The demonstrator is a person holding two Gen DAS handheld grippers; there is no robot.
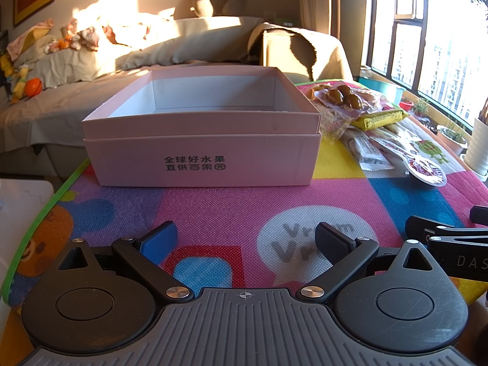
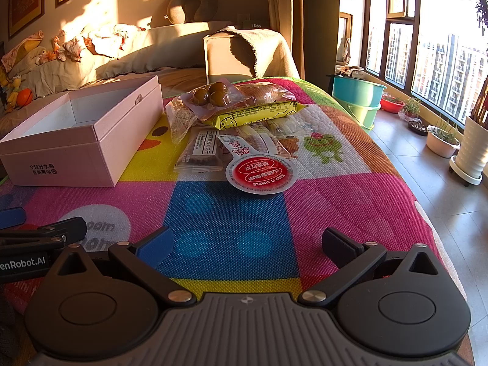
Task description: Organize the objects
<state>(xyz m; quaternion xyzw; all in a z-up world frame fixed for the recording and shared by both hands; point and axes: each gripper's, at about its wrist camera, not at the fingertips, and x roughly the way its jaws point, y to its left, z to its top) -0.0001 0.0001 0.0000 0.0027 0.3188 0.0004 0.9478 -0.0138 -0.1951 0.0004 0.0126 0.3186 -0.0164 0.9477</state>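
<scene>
An open, empty pink box (image 1: 201, 140) stands on the colourful mat; it also shows at left in the right wrist view (image 2: 82, 140). Right of it lies a pile of snacks: a clear pack of brown balls (image 2: 213, 94), a yellow packet (image 2: 253, 113), a grey packet (image 2: 202, 149) and a round red-lidded cup (image 2: 260, 174), also in the left wrist view (image 1: 427, 169). My left gripper (image 1: 244, 241) is open and empty, just in front of the box. My right gripper (image 2: 247, 244) is open and empty, in front of the cup.
The mat (image 2: 231, 228) covers a table whose right edge drops to a tiled floor with plant pots (image 2: 442, 140) and teal tubs (image 2: 357, 91). A sofa with clothes and toys (image 1: 91, 52) lies behind the box. A white object (image 1: 21, 201) sits at left.
</scene>
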